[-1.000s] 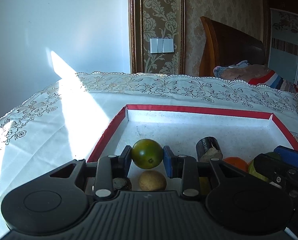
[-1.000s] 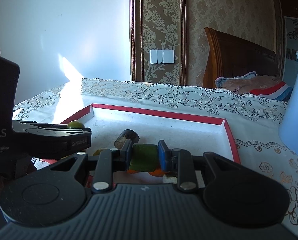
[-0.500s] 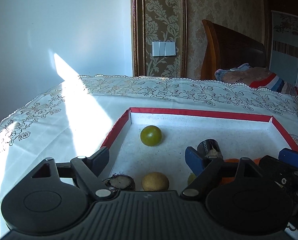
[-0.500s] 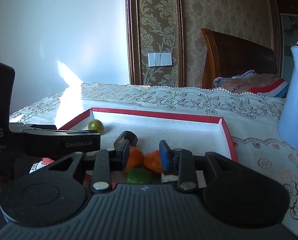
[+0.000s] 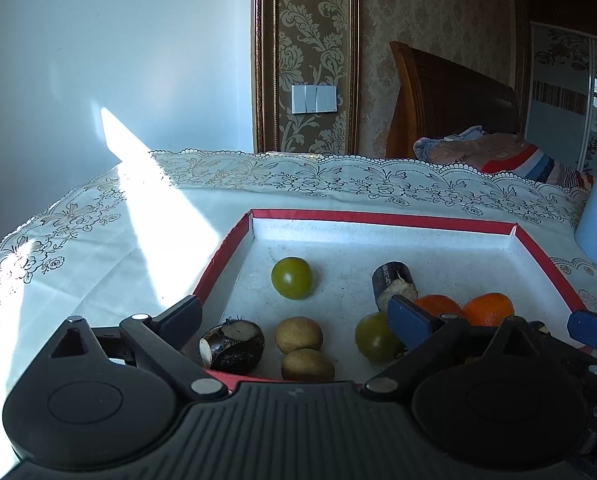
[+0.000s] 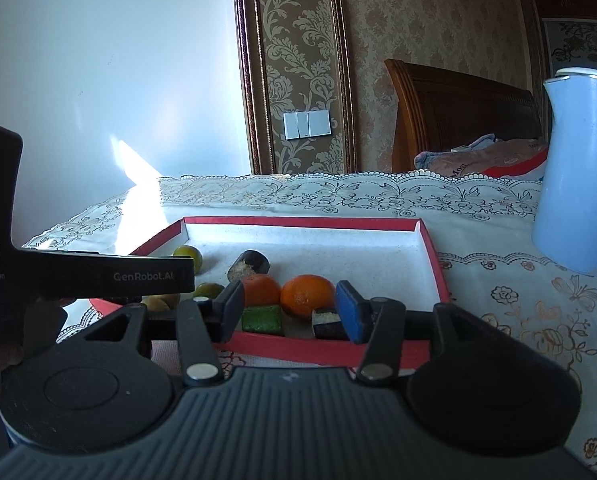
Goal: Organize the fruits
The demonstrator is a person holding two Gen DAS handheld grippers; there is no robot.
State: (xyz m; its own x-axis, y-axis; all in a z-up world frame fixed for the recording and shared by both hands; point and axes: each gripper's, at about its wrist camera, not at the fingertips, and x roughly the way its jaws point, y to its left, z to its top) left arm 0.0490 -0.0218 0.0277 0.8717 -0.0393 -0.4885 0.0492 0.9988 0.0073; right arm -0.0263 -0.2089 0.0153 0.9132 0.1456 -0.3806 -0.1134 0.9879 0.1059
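A red-rimmed white tray (image 5: 382,229) holds the fruit. In the left wrist view a green round fruit (image 5: 291,278) lies at its left, a second green fruit (image 5: 374,337) nearer, two tan fruits (image 5: 298,334), a dark chestnut-like piece (image 5: 232,345), a dark cut piece (image 5: 392,282) and two oranges (image 5: 488,309). My left gripper (image 5: 294,318) is open and empty above the tray's near edge. In the right wrist view my right gripper (image 6: 290,306) is open and empty over the tray rim (image 6: 318,350), just behind a green block (image 6: 263,319), a dark block (image 6: 327,323) and the oranges (image 6: 307,295).
The tray rests on a lace tablecloth (image 5: 98,248) with a sunlit strip at the left. A pale blue jug (image 6: 578,168) stands right of the tray. The left gripper's body (image 6: 78,276) crosses the right wrist view's left side. A wall and bed headboard lie behind.
My left gripper let go of the green round fruit into the tray, opened wide and drew back. My right gripper released the green block, opened and pulled back.
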